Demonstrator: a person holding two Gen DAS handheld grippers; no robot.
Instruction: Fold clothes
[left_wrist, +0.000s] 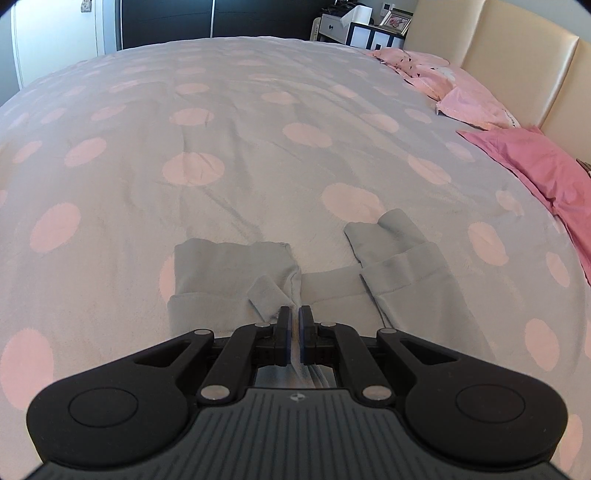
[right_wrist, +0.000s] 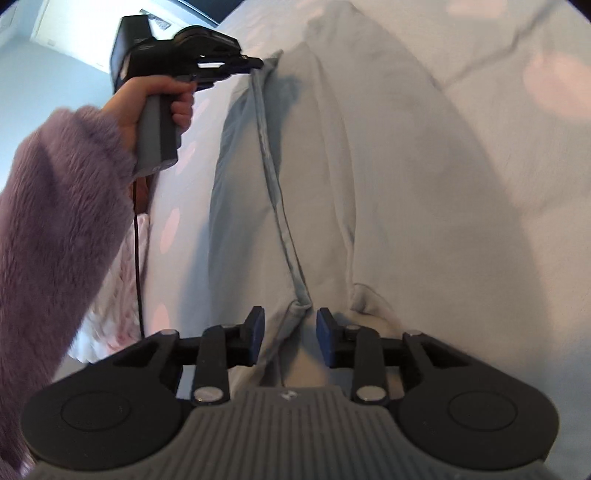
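No text, label or number is legible in either view.

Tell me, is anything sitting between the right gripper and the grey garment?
Nothing visible. The right gripper is open, with a fold of the grey garment already between its pads. The left gripper grips another edge.

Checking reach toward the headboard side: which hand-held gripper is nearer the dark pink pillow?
Cannot tell. The left hand-held gripper, pinching the grey garment, has the dark pink pillow ahead to its right; the right hand-held gripper's view never shows it.

A home bedroom — polka-dot duvet (left_wrist: 258, 147), pink pillows (left_wrist: 476, 99), padded headboard (left_wrist: 517, 48).
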